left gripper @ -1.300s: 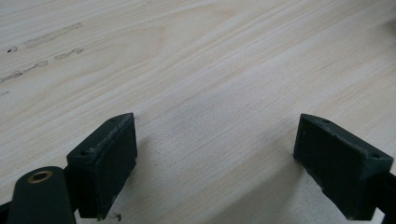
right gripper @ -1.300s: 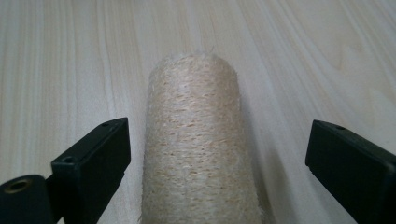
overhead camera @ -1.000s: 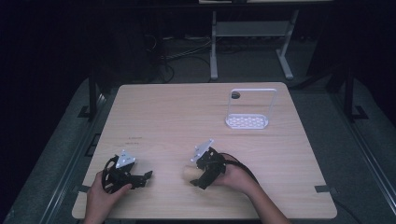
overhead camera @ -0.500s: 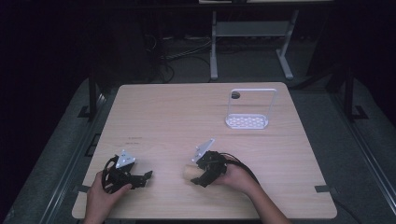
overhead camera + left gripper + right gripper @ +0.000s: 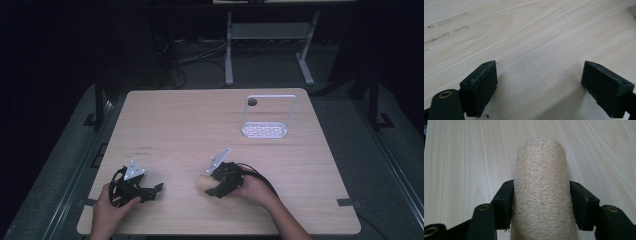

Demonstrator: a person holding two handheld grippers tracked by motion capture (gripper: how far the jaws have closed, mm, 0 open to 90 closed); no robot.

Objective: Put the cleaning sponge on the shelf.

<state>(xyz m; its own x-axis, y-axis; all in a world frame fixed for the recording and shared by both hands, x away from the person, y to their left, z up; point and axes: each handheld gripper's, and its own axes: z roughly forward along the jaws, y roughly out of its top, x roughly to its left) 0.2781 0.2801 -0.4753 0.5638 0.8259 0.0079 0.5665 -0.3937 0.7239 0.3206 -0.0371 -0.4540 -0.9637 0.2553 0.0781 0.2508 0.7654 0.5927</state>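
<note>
Right gripper (image 5: 541, 202) jaws have just been closing on a beige loofah roll (image 5: 541, 185); both black pads press its sides. The roll lies lengthwise between them, pointing away, on the light wood table (image 5: 461, 157).

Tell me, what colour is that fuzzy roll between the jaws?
Pale beige, a fibrous loofah roll; the right gripper view shows it best.
</note>
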